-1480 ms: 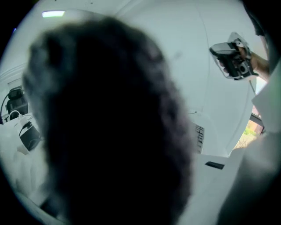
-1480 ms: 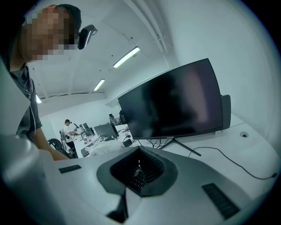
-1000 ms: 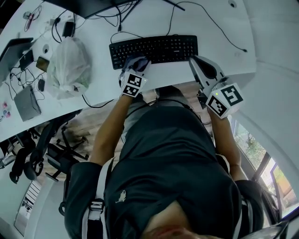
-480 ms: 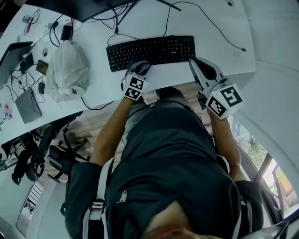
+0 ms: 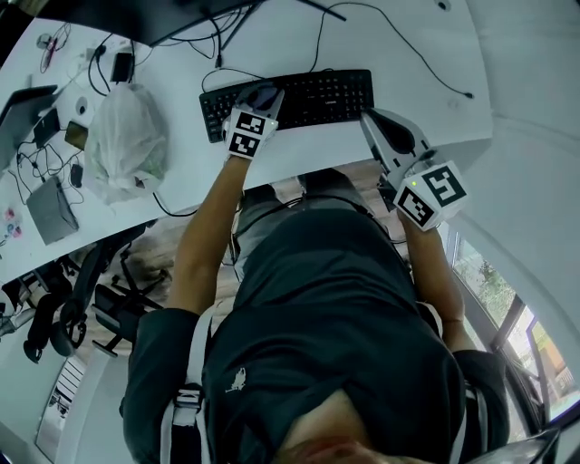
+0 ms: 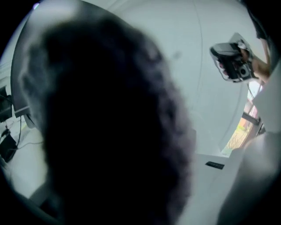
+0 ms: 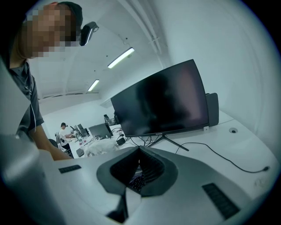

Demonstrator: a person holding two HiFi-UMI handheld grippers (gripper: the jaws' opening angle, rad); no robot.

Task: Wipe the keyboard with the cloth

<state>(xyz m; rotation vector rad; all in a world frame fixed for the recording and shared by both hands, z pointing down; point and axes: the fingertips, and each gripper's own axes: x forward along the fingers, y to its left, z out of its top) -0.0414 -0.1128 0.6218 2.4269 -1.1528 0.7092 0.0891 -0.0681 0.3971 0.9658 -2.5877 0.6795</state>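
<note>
Head view: black keyboard [image 5: 313, 95] lies on white desk [image 5: 435, 82], monitor [image 5: 163, 11] at the far edge, plastic bag [image 5: 127, 136] well to the left. L gripper [image 5: 256, 107] is over the keyboard's left part w/ dark cloth [image 5: 258, 92] bunched between its fingers, cloth touching the keys. R gripper [image 5: 379, 127] sits just off the keyboard's right end, over the desk edge. L gripper view: fuzzy dark cloth [image 6: 109, 132] fills nearly the whole pic right at the lens, so the jaws are buried in it, clamped on the cloth. No keys visible here; only the R gripper [image 6: 232, 61] shows, upper right, in a hand. R gripper view: R gripper [image 7: 139, 151] has jaws closed together, nothing between them. A bit of keyboard [image 7: 137, 180] shows through the gap behind the tips. Only this view shows the monitor [image 7: 162, 103] face-on, plus a cable [image 7: 219, 156] trailing across the desk.
</note>
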